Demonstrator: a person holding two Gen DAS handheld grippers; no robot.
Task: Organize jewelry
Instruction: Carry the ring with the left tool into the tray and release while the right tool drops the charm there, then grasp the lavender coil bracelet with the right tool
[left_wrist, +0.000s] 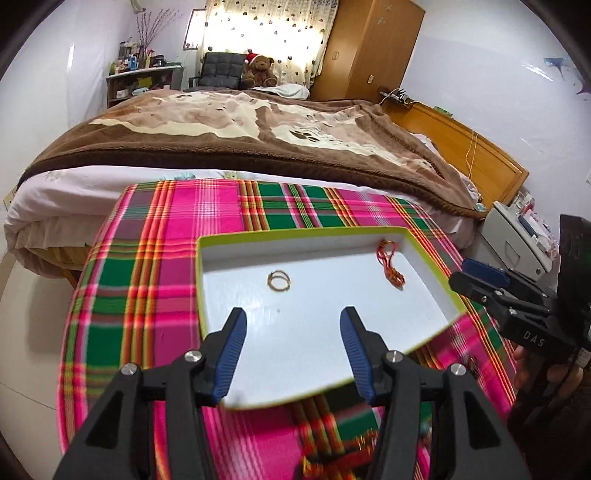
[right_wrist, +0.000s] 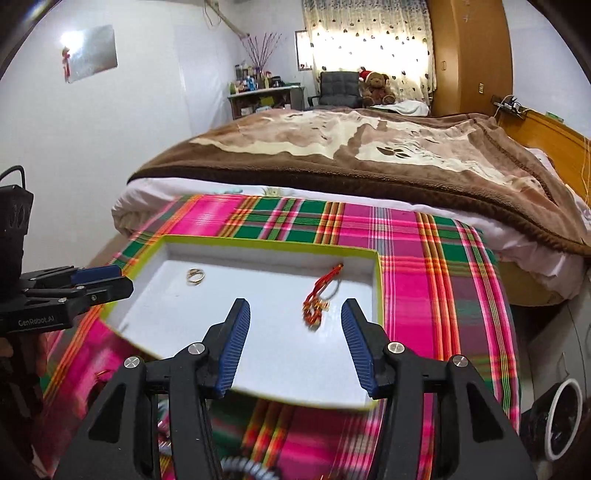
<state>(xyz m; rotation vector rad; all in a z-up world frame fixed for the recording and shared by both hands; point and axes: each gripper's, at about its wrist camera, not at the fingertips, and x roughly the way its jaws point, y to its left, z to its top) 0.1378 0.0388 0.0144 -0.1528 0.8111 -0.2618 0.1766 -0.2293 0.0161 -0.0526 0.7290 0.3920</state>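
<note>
Both the left gripper (left_wrist: 291, 354) and right gripper (right_wrist: 295, 347) hover wide and empty over the white tray (left_wrist: 436, 317) mid-worktop, where 2 gold rings (left_wrist: 279, 281) and a red bracelet (left_wrist: 391, 267) lie well apart, seemingly sorted.

Count, as seen over my two sets of jaws: one white tray (left_wrist: 229, 295) with a green rim; one pair of gold rings (left_wrist: 279, 280) in it; one red-and-gold corded piece (right_wrist: 317, 299) in it; one plaid cloth (left_wrist: 147, 266) beneath; one bed (left_wrist: 221, 140); one teddy bear (left_wrist: 260, 70); one black chair (left_wrist: 219, 70).
</note>
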